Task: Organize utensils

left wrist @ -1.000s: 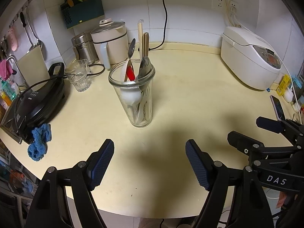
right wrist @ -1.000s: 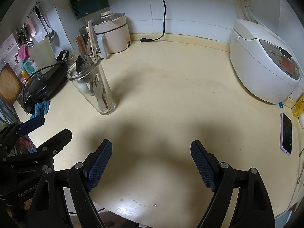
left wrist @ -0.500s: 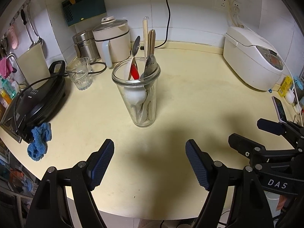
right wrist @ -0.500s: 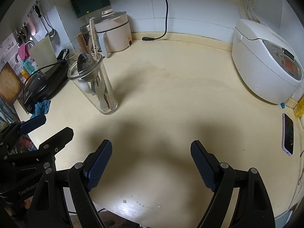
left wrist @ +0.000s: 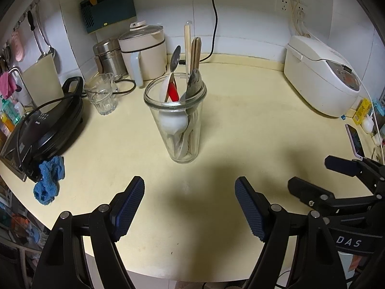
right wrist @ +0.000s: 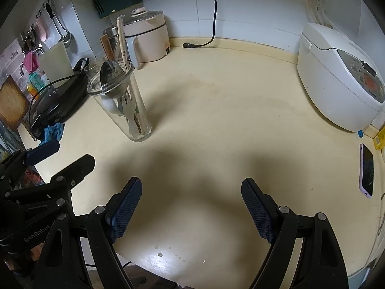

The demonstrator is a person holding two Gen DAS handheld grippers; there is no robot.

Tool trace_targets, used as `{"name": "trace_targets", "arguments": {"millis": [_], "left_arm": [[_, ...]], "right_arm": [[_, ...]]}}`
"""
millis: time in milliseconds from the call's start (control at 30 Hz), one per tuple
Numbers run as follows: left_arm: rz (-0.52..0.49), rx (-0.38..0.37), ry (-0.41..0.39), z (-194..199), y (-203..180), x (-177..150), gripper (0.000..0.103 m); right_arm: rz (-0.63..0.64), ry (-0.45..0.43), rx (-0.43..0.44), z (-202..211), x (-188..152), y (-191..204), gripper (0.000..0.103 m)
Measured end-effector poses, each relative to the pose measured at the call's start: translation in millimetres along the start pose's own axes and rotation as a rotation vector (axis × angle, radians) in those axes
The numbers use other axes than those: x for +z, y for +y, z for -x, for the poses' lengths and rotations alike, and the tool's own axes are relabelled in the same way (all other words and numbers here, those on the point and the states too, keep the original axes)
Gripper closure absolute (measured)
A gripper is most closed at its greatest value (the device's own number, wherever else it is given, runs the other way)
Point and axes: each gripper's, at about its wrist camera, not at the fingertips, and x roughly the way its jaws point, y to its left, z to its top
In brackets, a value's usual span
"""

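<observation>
A pale yellow countertop [left wrist: 240, 125], smooth and matte, is shown under both tools. Nearest, the left gripper [left wrist: 190, 207] and right gripper [right wrist: 190, 207] are held spread and empty, ribbed blue pads bare. Since a second ago the tall glass tumbler [left wrist: 179, 130] is seen slightly nearer. Spoons, fork and chopsticks already stand inside, so sorting seems complete. Behind, a glossy white rice cooker [left wrist: 322, 77] is set.

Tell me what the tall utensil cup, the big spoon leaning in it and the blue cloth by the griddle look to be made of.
Tall cup: clear glass, glossy; the utensils show through its wall and the rim glints.
Big spoon: likely stainless steel; its grey bowl reflects the room dully.
Blue cloth: soft terry or microfibre fabric, matte, with a nubby, crumpled surface.
</observation>
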Motion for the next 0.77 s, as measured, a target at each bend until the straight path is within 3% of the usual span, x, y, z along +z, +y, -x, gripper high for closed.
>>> {"name": "trace_targets", "arguments": {"millis": [333,767], "left_arm": [[0.000,0.003,0.003,-3.6,-1.7,1.8,0.022],[-0.025,0.011,-0.059,0.0,3.0,5.8,0.022]], "right_arm": [[0.005,0.002,0.003,-2.0,0.9,0.6,0.017],[-0.004,0.022,0.009,-10.4,2.2,-1.5,0.017]]}}
